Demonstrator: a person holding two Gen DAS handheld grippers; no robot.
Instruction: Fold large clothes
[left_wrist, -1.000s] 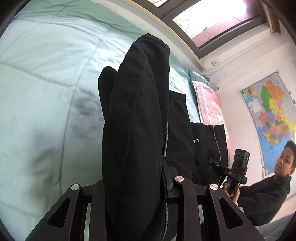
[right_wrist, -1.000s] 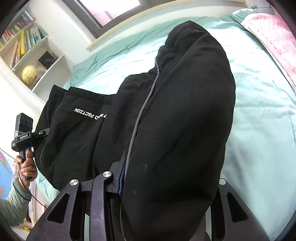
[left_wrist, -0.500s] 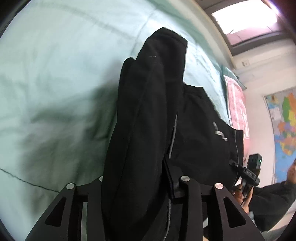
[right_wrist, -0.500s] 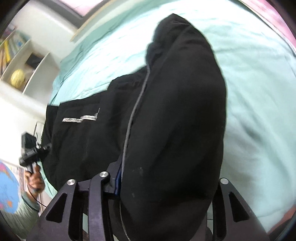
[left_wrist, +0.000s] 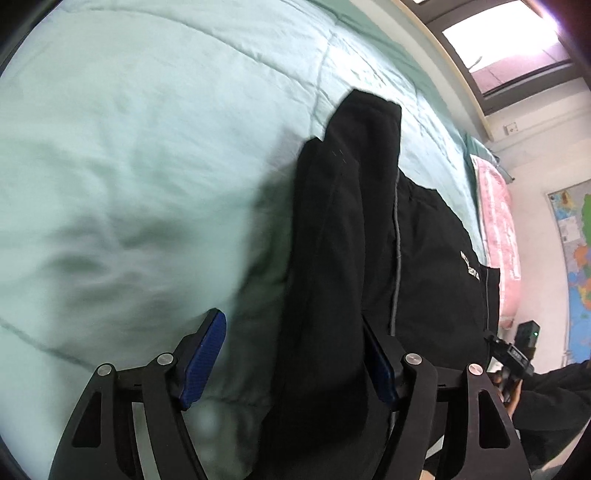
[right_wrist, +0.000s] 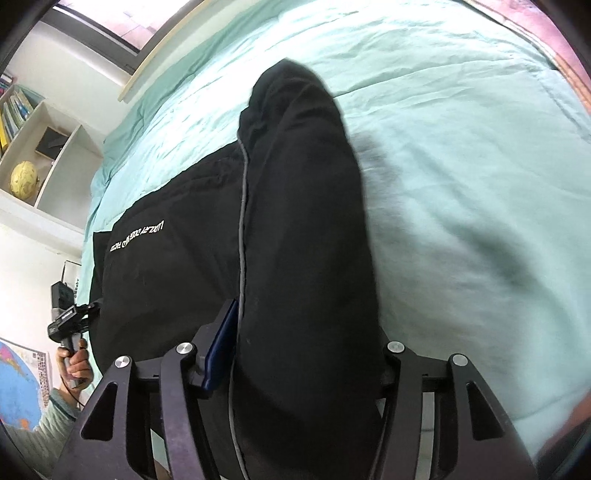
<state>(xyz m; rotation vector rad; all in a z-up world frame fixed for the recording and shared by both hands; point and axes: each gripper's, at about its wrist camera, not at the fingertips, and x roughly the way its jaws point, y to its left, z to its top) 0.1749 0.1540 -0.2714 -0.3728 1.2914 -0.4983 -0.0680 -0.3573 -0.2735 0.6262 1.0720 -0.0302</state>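
A black garment (left_wrist: 351, 221) with grey piping and white lettering (right_wrist: 138, 238) lies partly folded on a mint green quilt (left_wrist: 129, 166). One doubled fold of it runs up between the fingers of each gripper. The jaws of my left gripper (left_wrist: 291, 317) are opening. Its left blue pad (left_wrist: 205, 358) stands well clear of the cloth, which leans on the right pad (left_wrist: 380, 373). My right gripper (right_wrist: 306, 317) is also opening. Its left pad (right_wrist: 221, 350) shows its blue face beside the garment (right_wrist: 303, 221), and the cloth hides its right finger.
A hand holds a small black device (right_wrist: 66, 321) at the bed's edge beside the garment; this device (left_wrist: 517, 350) also shows in the left wrist view. A pink blanket (left_wrist: 498, 240) lies at the head end. A shelf with a globe (right_wrist: 24, 181) and a wall map (left_wrist: 576, 266) flank the bed.
Both grippers have come down toward the quilt with the cloth. The left jaws have spread wide and the left pad has come off the garment. The right jaws have widened too.
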